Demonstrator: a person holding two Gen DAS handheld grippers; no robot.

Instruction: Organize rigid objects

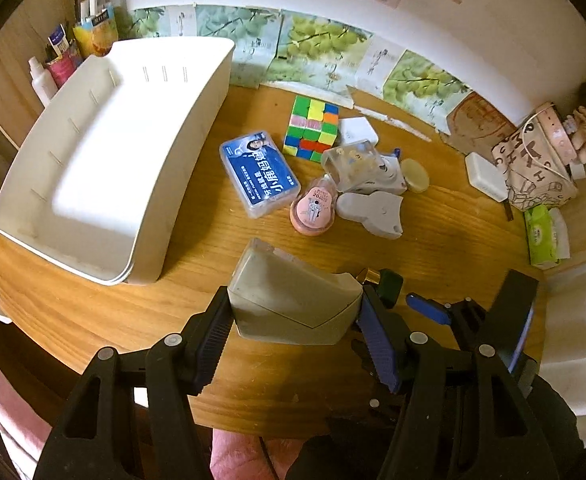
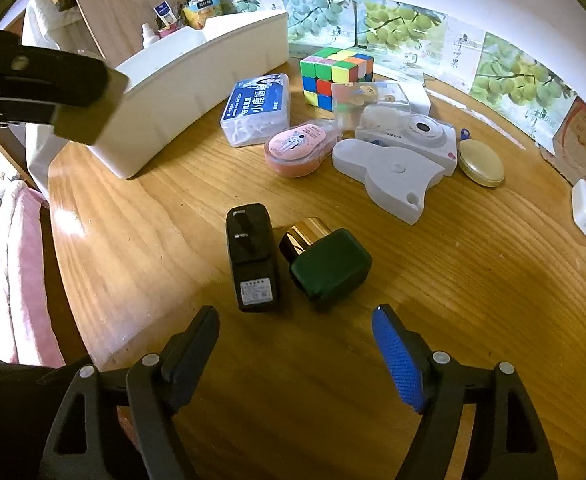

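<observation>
The left gripper (image 1: 295, 312) is pinching a pale grey-white box (image 1: 293, 300) between its 2 pads, holding it clear above the near edge of the wooden table (image 1: 197, 240). In the right wrist view that box shows only as a corner at the upper left, in the black jaws. The right gripper (image 2: 297, 340) is hanging over the near part of the table with its fingers spread wide and nothing between them.

Just beyond its fingertips, a black plug adapter (image 2: 253, 260) and a dark green bottle with a gold cap (image 2: 327, 264) are lying side by side on the wood, nearly touching.

Farther in, towards the middle of the table, a cluster is sitting close together: a pink round tape dispenser (image 2: 297, 152), a white flat gadget (image 2: 389, 180), a white toy camera (image 2: 417, 136) with a clear plastic case (image 2: 369, 108) leaning on it, a pale gold round tin (image 2: 481, 162), and a blue-labelled clear box (image 2: 257, 108).

Behind them a colour cube (image 2: 335, 74) is standing near the far edge.

Along the left edge a large white bin (image 1: 105, 152) is sitting empty, reaching to the far left corner.
</observation>
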